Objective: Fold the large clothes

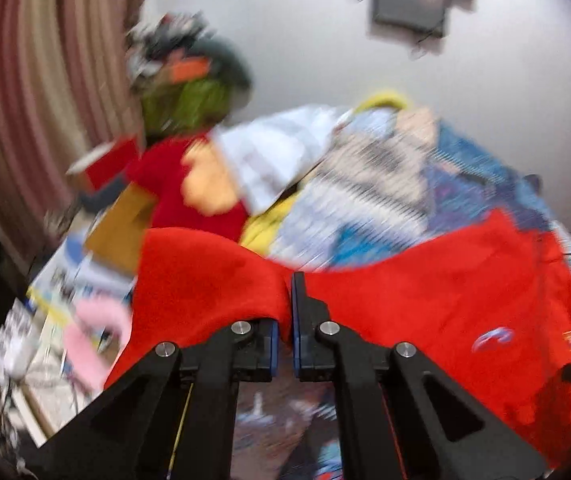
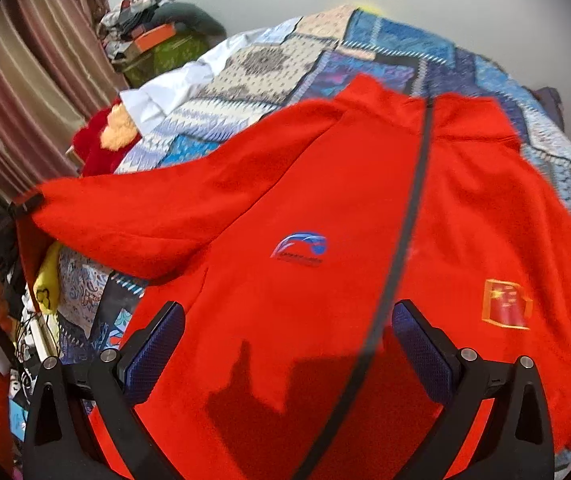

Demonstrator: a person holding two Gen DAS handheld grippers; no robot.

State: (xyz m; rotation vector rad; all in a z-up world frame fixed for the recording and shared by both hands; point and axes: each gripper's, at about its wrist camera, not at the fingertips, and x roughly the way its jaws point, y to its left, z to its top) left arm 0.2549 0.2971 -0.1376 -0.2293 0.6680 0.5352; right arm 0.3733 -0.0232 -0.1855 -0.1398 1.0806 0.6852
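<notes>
jacket (image 2: 325,208): matt red fleece | quilt (image 2: 269,64): printed cloth | pads (image 2: 153,356): textured rubber

Left gripper (image 1: 283,312) jaws clamped, right gripper (image 2: 287,344) jaws spread

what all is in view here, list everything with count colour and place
red jacket: 1, red with a dark zip, spread front-up on the bed
sleeve: 1, red, pinched by the left gripper
patchwork quilt: 1, blue and cream, covering the bed
white cloth: 1, white, on the quilt's left side
red plush item: 1, red and orange, at the bed's left edge
curtain: 1, striped pink-brown, far left
clutter pile: 1, mixed colours, back corner
left gripper: 1, black, blue pads, closed on the sleeve
right gripper: 1, black, blue pads, open above the jacket
</notes>
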